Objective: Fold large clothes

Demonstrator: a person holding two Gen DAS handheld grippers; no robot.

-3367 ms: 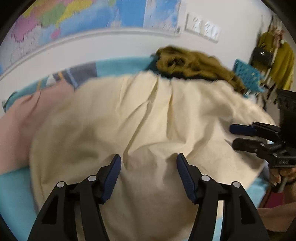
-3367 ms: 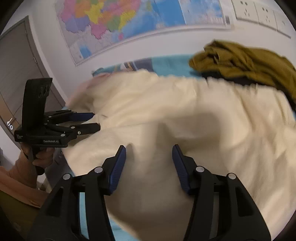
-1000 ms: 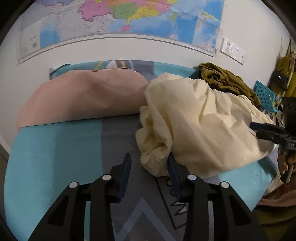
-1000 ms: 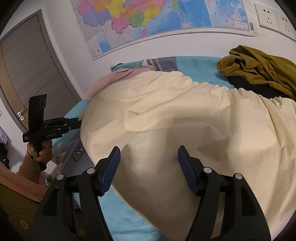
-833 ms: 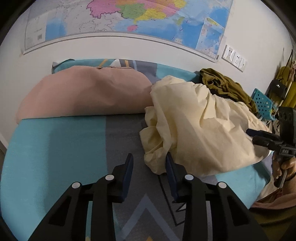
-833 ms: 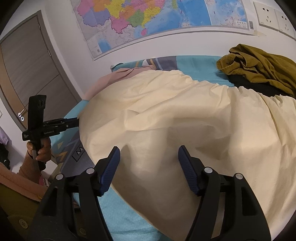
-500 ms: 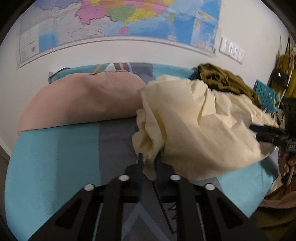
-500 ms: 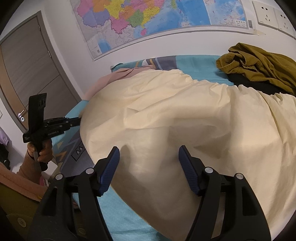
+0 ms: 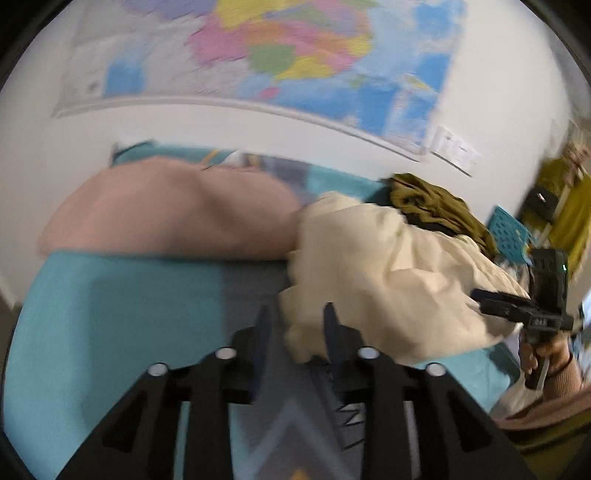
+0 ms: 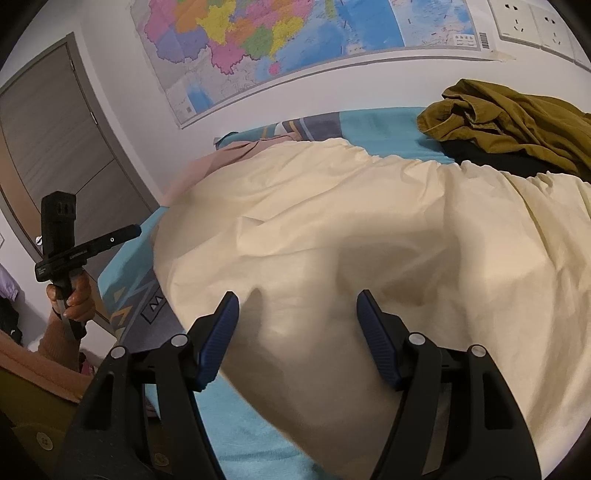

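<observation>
2 fingers [image 9: 264, 325] astride 1 cream sheet [image 9: 388, 273].

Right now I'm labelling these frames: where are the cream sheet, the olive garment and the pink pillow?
cream sheet [image 10: 369, 221]: right wrist view, on its broad, wrinkled middle.
olive garment [image 10: 517, 118]: right wrist view, on the crumpled top of the heap.
pink pillow [image 9: 177, 210]: left wrist view, on its rounded front face.

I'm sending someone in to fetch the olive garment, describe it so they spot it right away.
On the bed, under the wall map, look past the cream sheet. The olive garment lies crumpled on something black: the only dark green-brown heap there.
</observation>
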